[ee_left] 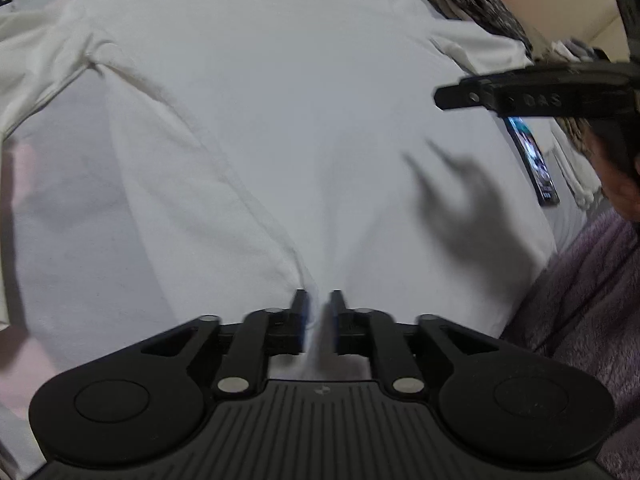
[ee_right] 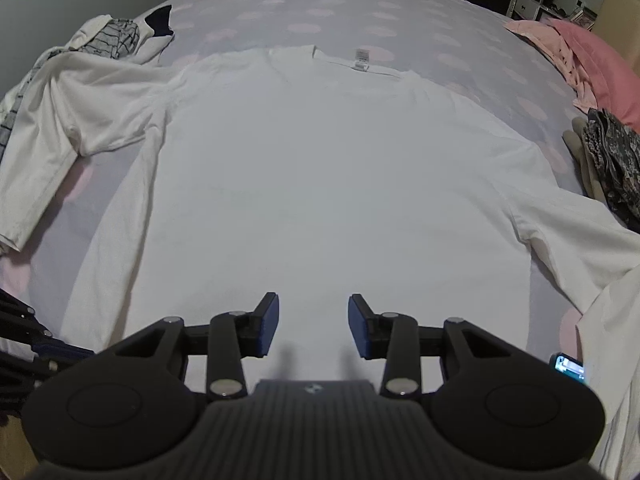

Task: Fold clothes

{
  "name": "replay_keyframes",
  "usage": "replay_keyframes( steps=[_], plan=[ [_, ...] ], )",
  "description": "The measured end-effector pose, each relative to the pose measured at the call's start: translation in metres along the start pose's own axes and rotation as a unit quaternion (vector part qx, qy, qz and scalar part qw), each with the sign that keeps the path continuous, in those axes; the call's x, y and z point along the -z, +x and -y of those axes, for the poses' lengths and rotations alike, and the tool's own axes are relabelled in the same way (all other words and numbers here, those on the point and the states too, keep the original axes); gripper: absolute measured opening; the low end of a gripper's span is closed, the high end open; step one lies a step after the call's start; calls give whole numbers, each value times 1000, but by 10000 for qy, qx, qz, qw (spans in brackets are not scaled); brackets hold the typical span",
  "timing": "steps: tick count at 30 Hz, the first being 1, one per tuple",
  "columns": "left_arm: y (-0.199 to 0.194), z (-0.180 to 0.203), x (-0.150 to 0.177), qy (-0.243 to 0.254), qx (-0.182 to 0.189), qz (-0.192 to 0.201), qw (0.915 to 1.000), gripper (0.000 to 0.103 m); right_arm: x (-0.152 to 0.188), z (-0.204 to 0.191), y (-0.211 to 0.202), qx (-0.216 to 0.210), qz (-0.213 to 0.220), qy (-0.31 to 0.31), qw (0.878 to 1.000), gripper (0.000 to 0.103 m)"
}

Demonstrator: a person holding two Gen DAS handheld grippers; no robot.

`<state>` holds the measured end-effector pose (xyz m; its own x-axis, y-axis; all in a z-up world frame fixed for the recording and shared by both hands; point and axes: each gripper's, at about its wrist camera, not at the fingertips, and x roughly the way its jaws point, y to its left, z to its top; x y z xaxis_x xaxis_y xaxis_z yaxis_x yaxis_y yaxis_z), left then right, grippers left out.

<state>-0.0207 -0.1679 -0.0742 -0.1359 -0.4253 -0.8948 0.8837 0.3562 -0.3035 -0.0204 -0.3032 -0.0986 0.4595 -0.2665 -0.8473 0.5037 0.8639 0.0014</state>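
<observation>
White cotton fills most of both views: a white T-shirt [ee_right: 320, 184] is spread flat on a bed [ee_right: 360, 12] whose lilac cover is printed with pale pink dots. Its collar with a small sewn label [ee_right: 361, 58] is turned away from the right wrist camera, and one short sleeve [ee_right: 576, 236] is stretched out toward the right.

The left tongs [ee_left: 319, 312] are seen pressed nearly together, with a raised pleat of the shirt's hem pinched between the blue pads; creases run outward from that spot. The right tongs [ee_right: 313, 326] are held spread apart just above the near part of the shirt, with nothing between the pads, and their shadow is cast on the cloth below.

A second pale garment [ee_right: 76, 120] is laid beside the shirt on the left, with a striped piece [ee_right: 112, 38] near it. Pink clothing [ee_right: 576, 56] and a dark patterned item [ee_right: 612, 160] are piled at the bed's right edge. A lit phone [ee_left: 534, 160] is seen lying just beside the shirt.
</observation>
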Motion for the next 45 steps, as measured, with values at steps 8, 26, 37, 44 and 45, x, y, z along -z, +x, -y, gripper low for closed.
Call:
replay_keyframes(
  steps=[8, 26, 37, 44, 45],
  plan=[
    [-45, -3, 11, 170, 24, 264, 9995, 39, 11, 8, 3, 20, -120, 24, 9999, 44],
    [-24, -57, 54, 275, -222, -501, 9981, 39, 13, -9, -4, -186, -138, -263, 9994, 48],
    [-35, -30, 62, 145, -453, -266, 9985, 7, 12, -9, -1, -121, -149, -248, 9995, 48],
    [-105, -24, 78, -772, -285, 191, 9964, 5, 14, -6, -5, -113, -136, -184, 9997, 48],
    [-116, -26, 84, -965, -404, 178, 9944, 4, 14, -6, -6, -115, -135, -177, 9997, 48]
  ],
)
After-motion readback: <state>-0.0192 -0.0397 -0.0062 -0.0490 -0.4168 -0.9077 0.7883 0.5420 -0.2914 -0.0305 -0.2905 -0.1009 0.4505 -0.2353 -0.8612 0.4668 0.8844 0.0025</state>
